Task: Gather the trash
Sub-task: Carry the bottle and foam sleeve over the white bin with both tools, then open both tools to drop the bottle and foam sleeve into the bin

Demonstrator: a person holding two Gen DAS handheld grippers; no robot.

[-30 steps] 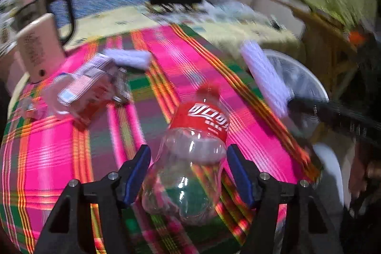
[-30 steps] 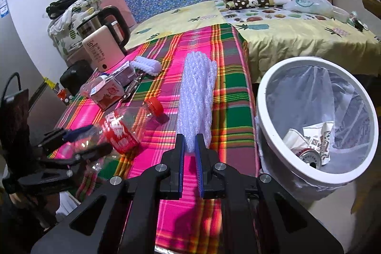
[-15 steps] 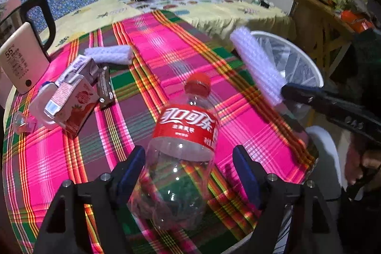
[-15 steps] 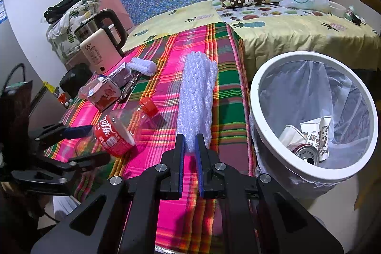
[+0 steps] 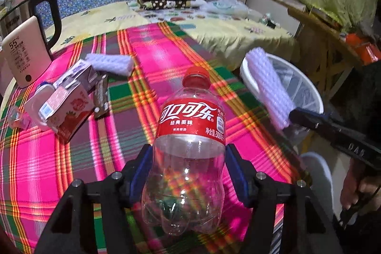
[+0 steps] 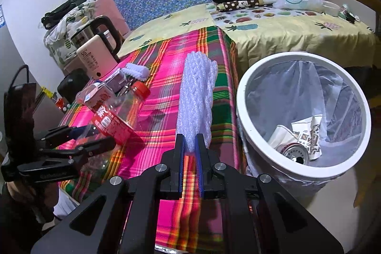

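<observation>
Two tools are seen. The left tool point(image 5: 189, 174) has just been closing its jaws about one clear plastic bottle point(image 5: 190, 149) with a red label and red cap; the blue pads lie against the bottle's sides, and the bottle is raised, cap tilted up and away, above the bench point(image 5: 154, 58), which is covered by a pink, green and orange plaid cloth. The right tool point(image 6: 189, 154) is clamped on the near end of one white foam net sleeve point(image 6: 197, 97), held out over the bench edge, just beside the bin.

One white bin point(image 6: 243, 97) with a clear liner is placed on the floor beside the bench; crumpled paper point(image 6: 307, 130) and one can point(image 6: 295, 154) are seen inside.

On the bench, a second foam net point(image 5: 110, 62), smaller, is lying near the far left. Two drink cartons point(image 5: 66, 99) are found close together, with a dark wrapper point(image 5: 101, 97) just beside them and a small clear cup point(image 5: 15, 116) at the left edge. One kettle point(image 5: 22, 47) is stood behind these. Beyond the bench, a bed point(image 6: 285, 27) with a yellow sheet is seen.
</observation>
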